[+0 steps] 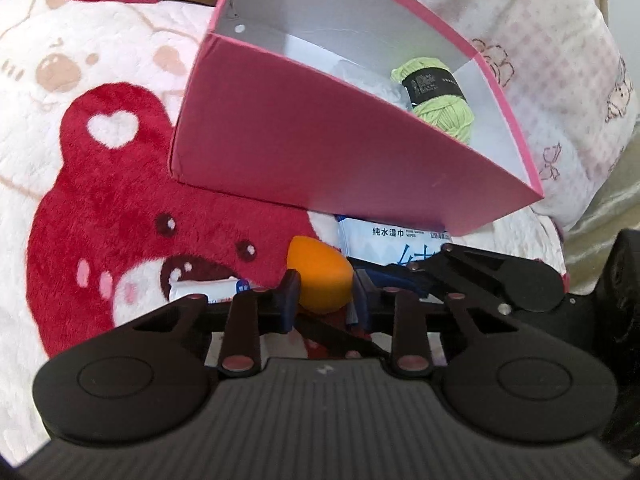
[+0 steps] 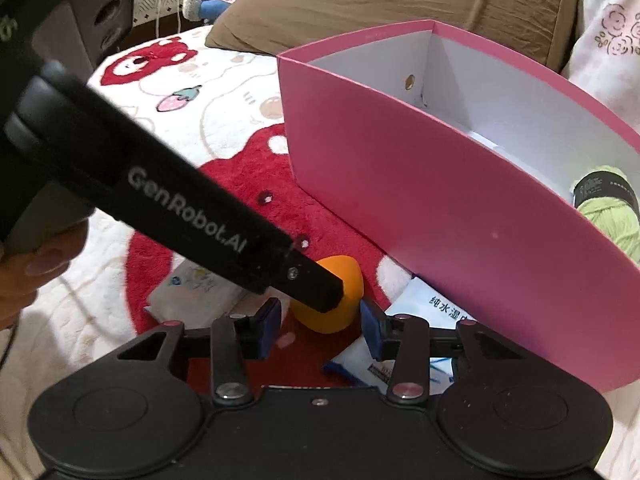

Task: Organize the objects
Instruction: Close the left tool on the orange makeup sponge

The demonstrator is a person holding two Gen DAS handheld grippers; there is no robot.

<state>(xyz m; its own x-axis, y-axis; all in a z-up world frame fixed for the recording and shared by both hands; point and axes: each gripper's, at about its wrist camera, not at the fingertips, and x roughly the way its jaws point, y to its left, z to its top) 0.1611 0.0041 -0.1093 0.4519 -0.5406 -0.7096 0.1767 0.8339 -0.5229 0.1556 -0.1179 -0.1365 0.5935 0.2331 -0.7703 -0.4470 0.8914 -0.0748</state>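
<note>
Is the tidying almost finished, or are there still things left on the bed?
Partly done. The green yarn already sits inside the pink box. The left gripper is closed around the orange sponge, low over the blanket; the right gripper is open beside it. The wet wipes pack and a small tissue pack are outside the box.

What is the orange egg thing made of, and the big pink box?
The orange egg looks like soft foam sponge: matte, smooth, no shine, though I can't see it squish. The pink box looks like thin cardboard: flat matte walls, sharp folded corners, a plain white inside.
</note>
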